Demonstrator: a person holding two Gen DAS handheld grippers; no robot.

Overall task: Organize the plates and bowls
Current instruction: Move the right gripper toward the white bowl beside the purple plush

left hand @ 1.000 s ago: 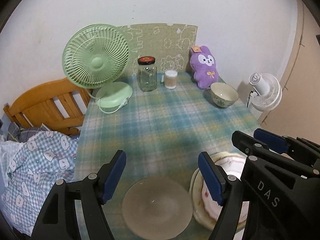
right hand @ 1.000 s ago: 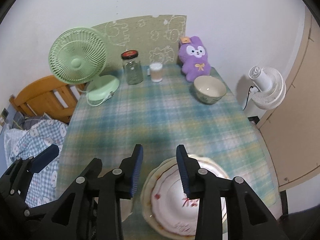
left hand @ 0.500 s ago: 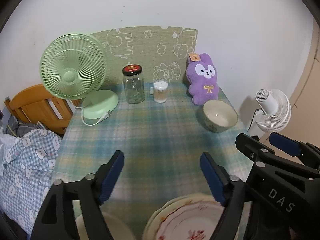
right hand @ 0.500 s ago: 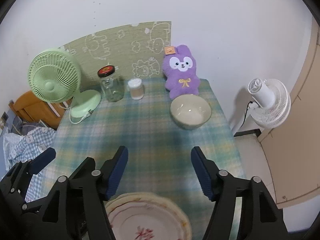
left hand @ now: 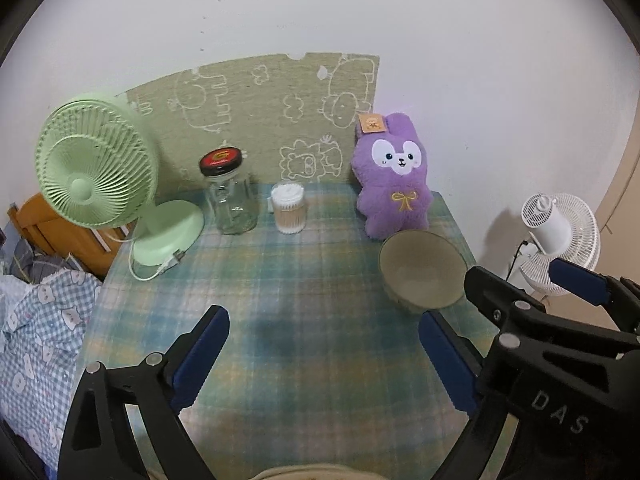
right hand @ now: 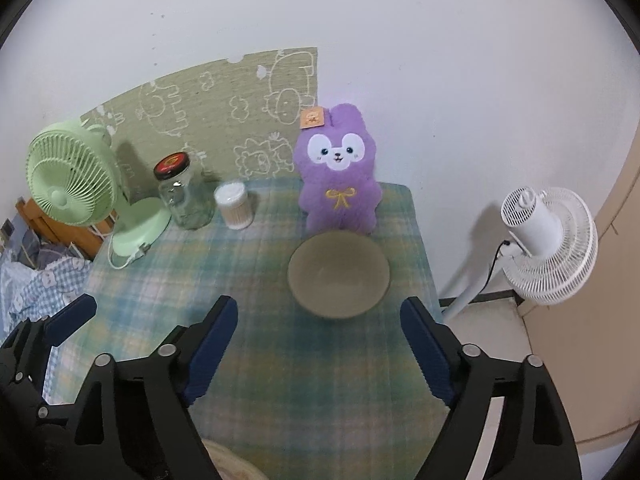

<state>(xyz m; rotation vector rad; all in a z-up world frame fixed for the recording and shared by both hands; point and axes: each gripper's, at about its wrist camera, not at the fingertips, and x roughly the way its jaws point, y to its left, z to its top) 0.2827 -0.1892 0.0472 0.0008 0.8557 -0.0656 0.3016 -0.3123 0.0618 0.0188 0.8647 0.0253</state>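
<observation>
A beige bowl [left hand: 422, 272] [right hand: 338, 276] stands upright on the plaid tablecloth, in front of the purple plush. My right gripper [right hand: 319, 320] hovers just short of the bowl. Its jaws are opening, and the bowl lies beyond the fingertips with nothing between the pads. My left gripper [left hand: 323, 332] hangs over bare cloth to the left of the bowl, its jaws also opening and empty. The cream rim of a plate [left hand: 296, 472] [right hand: 230, 460] peeks in at the bottom edge, mostly hidden. The right gripper's fingers [left hand: 576, 282] show beside the bowl.
Along the back stand a green fan [left hand: 96, 172], a glass jar [left hand: 232, 200], a cotton swab tub [left hand: 289, 210] and a purple plush [right hand: 340, 176]. A white fan [right hand: 548, 240] stands off the table's right edge [right hand: 424, 256]. A wooden chair and blue cloth [left hand: 36, 320] lie left.
Both grippers travelled forward over the table toward the back. The plates slid out of view at the bottom, and the bowl came close. The right jaws widened from narrow to wide; the left widened slightly.
</observation>
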